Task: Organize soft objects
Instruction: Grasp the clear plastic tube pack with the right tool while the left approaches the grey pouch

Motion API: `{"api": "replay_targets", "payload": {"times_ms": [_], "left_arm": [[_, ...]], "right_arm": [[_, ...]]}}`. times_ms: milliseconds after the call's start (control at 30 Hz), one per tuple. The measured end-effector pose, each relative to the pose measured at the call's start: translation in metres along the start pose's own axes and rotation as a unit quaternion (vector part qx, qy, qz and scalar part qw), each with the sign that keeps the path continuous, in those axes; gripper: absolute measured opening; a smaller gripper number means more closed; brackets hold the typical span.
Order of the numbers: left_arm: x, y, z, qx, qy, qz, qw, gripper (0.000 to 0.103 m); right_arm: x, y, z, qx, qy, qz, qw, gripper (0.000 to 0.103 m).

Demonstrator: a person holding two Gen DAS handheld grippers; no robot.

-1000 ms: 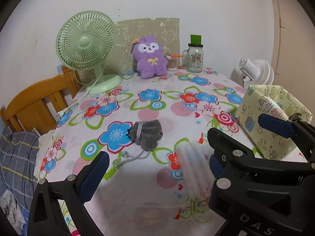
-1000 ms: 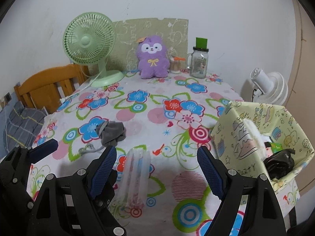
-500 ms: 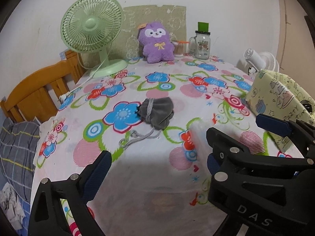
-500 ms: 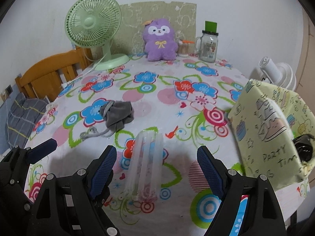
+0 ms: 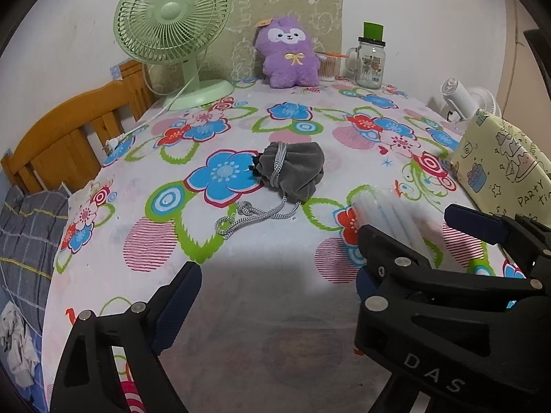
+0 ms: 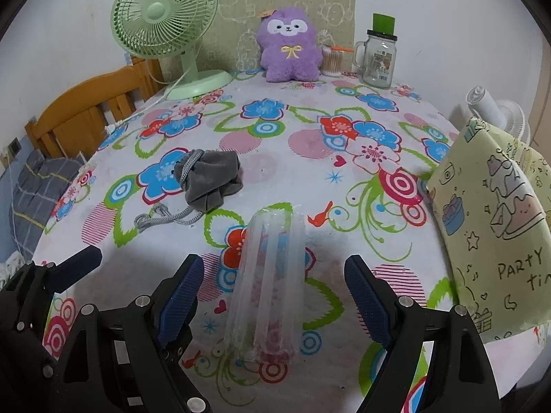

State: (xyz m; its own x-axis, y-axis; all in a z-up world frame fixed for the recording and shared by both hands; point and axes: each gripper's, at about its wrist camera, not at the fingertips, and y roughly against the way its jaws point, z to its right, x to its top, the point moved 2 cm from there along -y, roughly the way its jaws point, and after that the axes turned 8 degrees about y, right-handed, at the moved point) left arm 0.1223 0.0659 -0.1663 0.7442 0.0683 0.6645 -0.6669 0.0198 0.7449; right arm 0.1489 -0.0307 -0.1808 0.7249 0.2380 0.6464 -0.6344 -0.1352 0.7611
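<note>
A grey drawstring pouch (image 5: 292, 172) (image 6: 210, 179) lies mid-table, its cord trailing toward me. A clear ribbed plastic pack (image 6: 268, 275) (image 5: 389, 213) lies lengthwise near the front. My right gripper (image 6: 272, 261) stands open astride the pack's near half, and the pads do not touch it. My left gripper (image 5: 275, 272) hovers over bare cloth in front of the pouch, its jaws closing with nothing between them. Its right finger is largely hidden behind the right gripper. A purple plush (image 5: 289, 55) (image 6: 289, 48) sits upright at the back. A yellow-green fabric box (image 6: 489, 213) (image 5: 499, 172) stands at the right edge.
A green desk fan (image 5: 172, 24) stands at the back left, its cord running off the table. A glass mug jar (image 5: 370, 62) and a cotton-swab tub (image 6: 332, 62) stand beside the plush. A wooden chair (image 5: 69, 137) is at the left, a white fan (image 6: 496, 110) beyond the right edge.
Both grippers have sunk toward the table and tipped further down, so pouch and pack look nearer. The left jaws have narrowed a little. Nothing on the table has moved.
</note>
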Motion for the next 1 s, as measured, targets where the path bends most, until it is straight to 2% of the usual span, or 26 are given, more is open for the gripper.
{"api": "replay_targets", "payload": {"times_ms": [300,433,600,733,833,1000], "left_arm": [[-0.002,-0.009,0.0,-0.001,-0.003,-0.018,0.9998,0.092],[-0.003,-0.011,0.001,-0.002,-0.004,-0.025,0.9997,0.092],[-0.004,-0.014,0.002,-0.001,-0.006,-0.027,0.9996,0.092],[-0.003,-0.015,0.003,-0.002,-0.007,-0.028,0.9996,0.092],[-0.001,-0.015,0.003,-0.003,-0.008,-0.027,0.9996,0.092],[0.005,-0.016,0.006,-0.01,-0.003,-0.027,0.9996,0.092]], "right_arm": [[0.0,-0.013,-0.006,0.01,0.005,-0.021,1.0,0.072],[-0.001,-0.018,-0.008,0.009,0.006,-0.03,0.999,0.057],[0.0,-0.021,-0.007,0.006,0.005,-0.032,0.999,0.052],[0.002,-0.022,-0.004,0.0,0.008,-0.032,0.999,0.04],[0.002,-0.022,0.0,-0.006,0.002,-0.028,1.0,0.025],[0.005,-0.021,0.008,-0.001,-0.01,-0.022,1.0,0.023]]}}
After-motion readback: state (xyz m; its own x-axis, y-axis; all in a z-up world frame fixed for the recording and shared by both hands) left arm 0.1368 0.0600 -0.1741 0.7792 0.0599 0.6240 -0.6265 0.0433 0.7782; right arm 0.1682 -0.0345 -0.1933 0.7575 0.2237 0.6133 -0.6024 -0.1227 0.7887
